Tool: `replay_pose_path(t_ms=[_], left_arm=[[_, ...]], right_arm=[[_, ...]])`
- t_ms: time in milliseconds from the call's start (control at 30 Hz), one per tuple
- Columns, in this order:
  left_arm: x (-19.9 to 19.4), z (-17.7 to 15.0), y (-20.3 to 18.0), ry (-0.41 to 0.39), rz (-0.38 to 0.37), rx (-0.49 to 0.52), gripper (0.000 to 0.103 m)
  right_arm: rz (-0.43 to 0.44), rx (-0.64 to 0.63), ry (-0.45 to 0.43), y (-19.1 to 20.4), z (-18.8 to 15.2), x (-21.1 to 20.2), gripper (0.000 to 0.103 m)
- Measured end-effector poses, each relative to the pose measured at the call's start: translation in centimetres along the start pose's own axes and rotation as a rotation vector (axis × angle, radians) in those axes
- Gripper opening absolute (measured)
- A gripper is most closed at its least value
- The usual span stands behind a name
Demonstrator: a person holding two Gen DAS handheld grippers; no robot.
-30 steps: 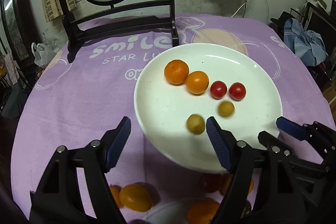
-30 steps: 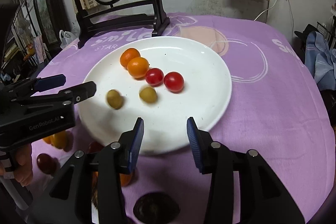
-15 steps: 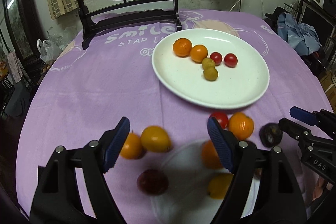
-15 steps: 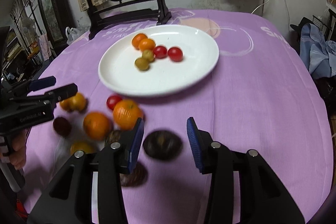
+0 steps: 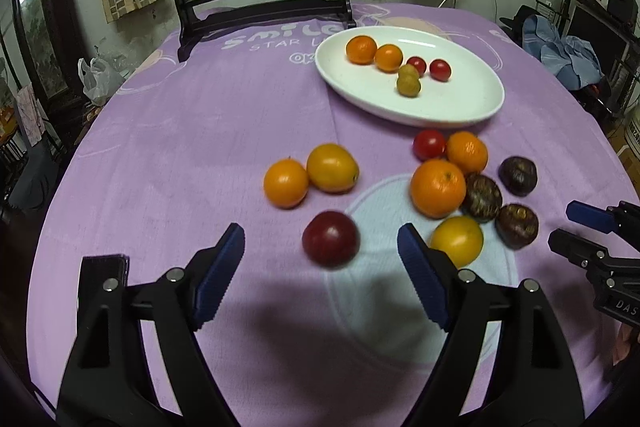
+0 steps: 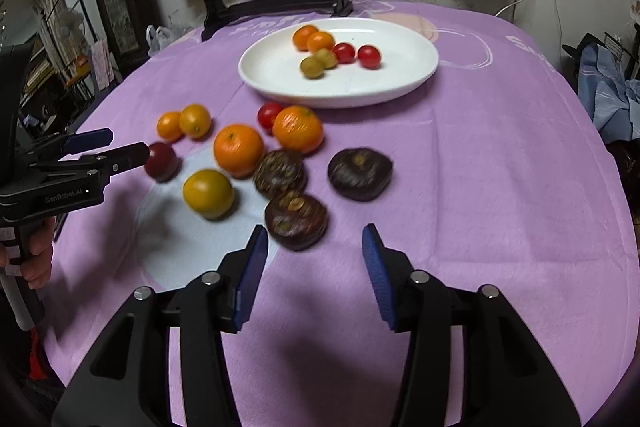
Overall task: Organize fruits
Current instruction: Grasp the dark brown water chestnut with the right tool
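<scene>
Both claws are held empty over the purple tablecloth point(image 5: 200, 131): the left gripper point(image 5: 320, 263) is spread wide with a dark red plum point(image 5: 330, 238) just beyond its tips, and the right gripper point(image 6: 312, 267) is seen opening near a dark mangosteen point(image 6: 296, 219). Oranges and tomatoes are scattered nearby, while a white plate point(image 6: 280, 83) with six small fruits is set farther back.

White plate point(image 5: 460, 115) — purple tablecloth point(image 5: 200, 147), white lettering.
</scene>
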State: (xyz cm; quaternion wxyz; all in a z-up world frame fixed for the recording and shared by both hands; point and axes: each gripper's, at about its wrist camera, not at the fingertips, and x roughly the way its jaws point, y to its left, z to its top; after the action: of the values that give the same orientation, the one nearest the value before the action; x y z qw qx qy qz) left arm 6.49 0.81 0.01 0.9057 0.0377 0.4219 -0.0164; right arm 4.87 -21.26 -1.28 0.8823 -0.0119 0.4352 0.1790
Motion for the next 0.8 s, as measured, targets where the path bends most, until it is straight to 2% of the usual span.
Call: replay_pose_path(t_ms=[233,500,533,567,600,800], left_arm=[[0.3,-1.3,0.2,0.002,0.001,0.032,0.081],[1.0,-1.5,0.8,0.019,0.002,0.032,0.081],[1.2,-1.5,0.9,0.024,0.004,0.031,0.081],[1.4,-1.6,0.9,0.030,0.003,0.028,0.081],[1.7,-1.5,1.0,0.035,0.001,0.025,0.081],[3.0,-1.2,1.3,0.071,0.005,-0.001,0.080]], right_arm=[[-0.016,-0.003,0.070,0.7,-0.2,2.8,0.051],[-0.074,-0.041,0.067,2.2,1.2,4.9,0.053],[-0.081,-0.049,0.058,2.4,1.2,5.0,0.051],[-0.082,-0.047,0.056,2.4,1.3,5.2,0.042],[-0.086,-0.049,0.054,2.4,1.3,5.2,0.041],[-0.019,-0.011,0.039,1.8,0.7,4.0,0.041]])
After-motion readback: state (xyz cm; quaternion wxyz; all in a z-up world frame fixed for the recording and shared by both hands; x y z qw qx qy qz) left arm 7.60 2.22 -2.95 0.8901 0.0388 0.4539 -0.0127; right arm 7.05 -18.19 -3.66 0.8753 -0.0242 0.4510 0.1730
